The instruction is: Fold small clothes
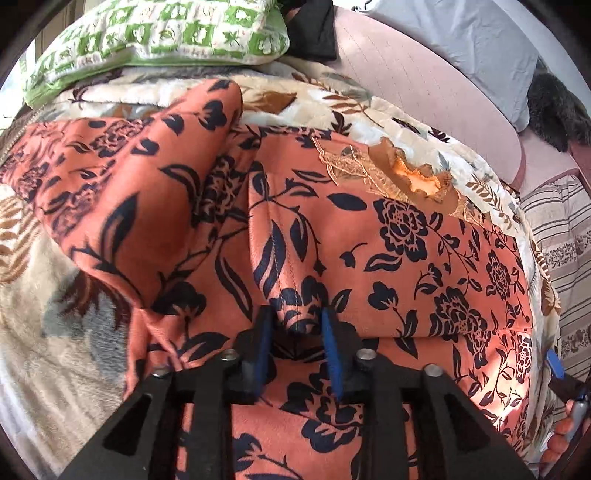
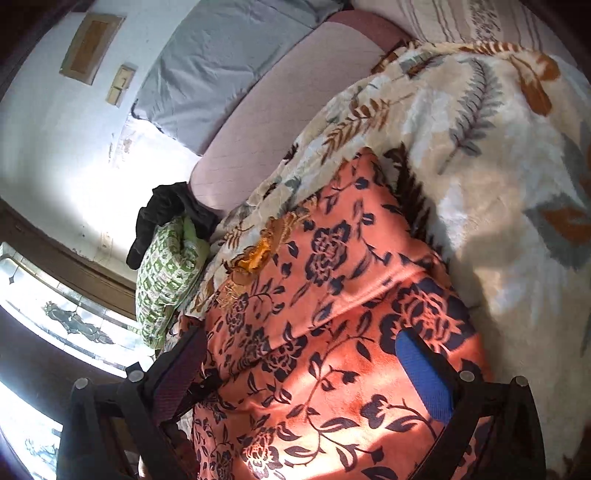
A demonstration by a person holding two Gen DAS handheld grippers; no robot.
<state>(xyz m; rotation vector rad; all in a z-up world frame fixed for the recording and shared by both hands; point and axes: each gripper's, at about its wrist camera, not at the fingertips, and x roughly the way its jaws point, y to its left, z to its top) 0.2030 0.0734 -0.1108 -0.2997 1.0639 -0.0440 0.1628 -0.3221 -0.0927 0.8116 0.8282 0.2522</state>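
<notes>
An orange garment with dark blue flowers [image 1: 369, 240] lies spread on a cream leaf-print blanket [image 1: 55, 314]. Its neck has a gold embroidered trim [image 1: 406, 173]. One part is folded over at the left [image 1: 129, 192]. My left gripper [image 1: 297, 325] pinches a raised fold of the orange cloth between its blue pads. In the right wrist view the same garment [image 2: 332, 295] fills the middle. My right gripper [image 2: 306, 354] is wide open, with the cloth lying between its fingers [image 2: 424, 373]. The right gripper also shows at the left wrist view's right edge [image 1: 556, 363].
A green and white patterned pillow [image 1: 159, 40] with a black cloth [image 1: 314, 29] lies at the head of the bed. A pink mattress [image 1: 406, 74], a grey pillow [image 1: 461, 44] and a striped sheet [image 1: 561, 240] lie beyond the blanket. A wall and window are at the left [image 2: 55, 147].
</notes>
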